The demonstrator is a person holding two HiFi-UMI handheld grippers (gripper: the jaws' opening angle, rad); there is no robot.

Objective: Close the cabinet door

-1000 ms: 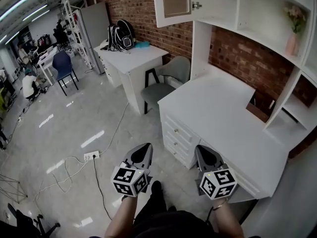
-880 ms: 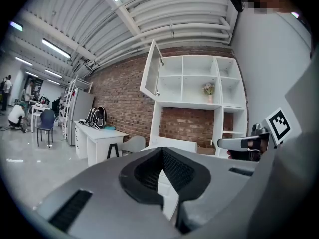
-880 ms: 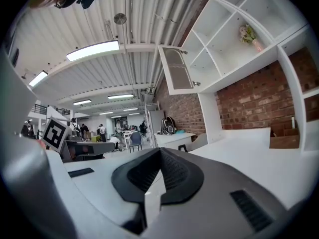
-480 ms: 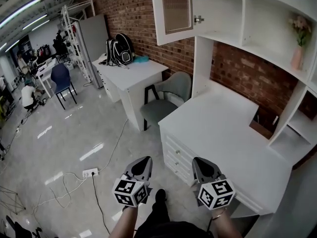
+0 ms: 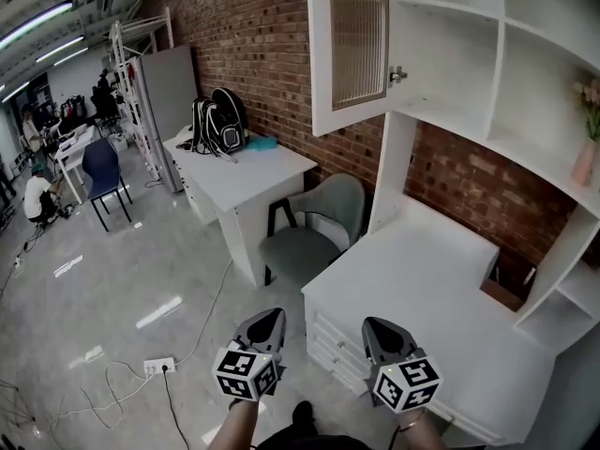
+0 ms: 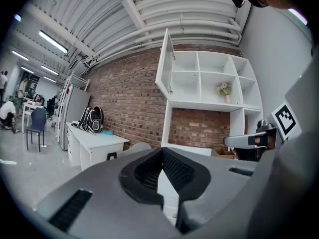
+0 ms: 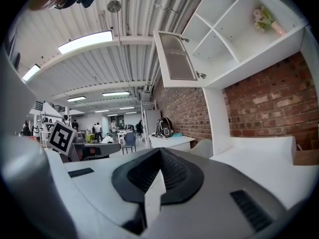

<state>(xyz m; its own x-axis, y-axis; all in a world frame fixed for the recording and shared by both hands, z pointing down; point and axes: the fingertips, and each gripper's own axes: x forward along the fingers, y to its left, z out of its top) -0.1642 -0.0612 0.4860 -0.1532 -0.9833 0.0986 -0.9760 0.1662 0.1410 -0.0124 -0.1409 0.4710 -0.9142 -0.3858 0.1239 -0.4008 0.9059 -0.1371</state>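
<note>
The white wall cabinet (image 5: 450, 54) hangs above the desk, and its door (image 5: 358, 37), with a ribbed glass panel, stands swung open to the left. A small metal knob (image 5: 397, 75) sits on the door's free edge. The door (image 6: 167, 63) also shows in the left gripper view, and the door (image 7: 175, 59) shows high up in the right gripper view. My left gripper (image 5: 267, 322) and right gripper (image 5: 379, 330) are held side by side low in the head view, far below the door and apart from it. Both are shut with nothing between the jaws. The left gripper (image 6: 161, 151) and the right gripper (image 7: 160, 151) point roughly level toward the desk.
A white desk (image 5: 441, 298) with drawers (image 5: 330, 345) stands right in front. A grey chair (image 5: 314, 232) sits at its left end. A second desk (image 5: 239, 172) carries a backpack (image 5: 217, 120). Cables and a power strip (image 5: 157, 366) lie on the floor. A flower vase (image 5: 589, 148) stands on a shelf.
Both grippers have moved forward toward the desk, still shut. The cabinet door now looms larger and nearer in the head view.
</note>
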